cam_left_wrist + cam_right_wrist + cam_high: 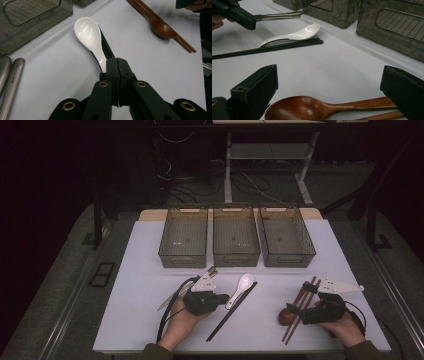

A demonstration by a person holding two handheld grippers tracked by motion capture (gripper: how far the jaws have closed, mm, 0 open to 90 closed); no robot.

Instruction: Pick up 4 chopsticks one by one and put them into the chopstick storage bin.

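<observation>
- Left gripper (117,61): jaws brought fully together, tips meeting at the handle end of the white spoon (90,37); from the left gripper view, handle tip hidden behind the jaw tips, so grip on it cannot be confirmed.
- White spoon: lying flat near the middle of the surface (150,320), bowl pointing toward the far edge, touching the black chopsticks (232,311) alongside it.
- Black chopsticks: laid diagonally, running from beside the white spoon toward the near edge.
- Right gripper (329,92): jaws standing wide apart, one on each side of the wooden spoon (312,107), pads not pressing on it; nothing held.
- Wooden spoon: resting on the surface toward the near right corner, bowl up, brown chopsticks (300,307) just beside it.
- Metal utensils (10,80): lying left of the white spoon, near the left gripper.
- Three grey bins (236,237): lined up side by side along the far edge, well apart from both spoons.
</observation>
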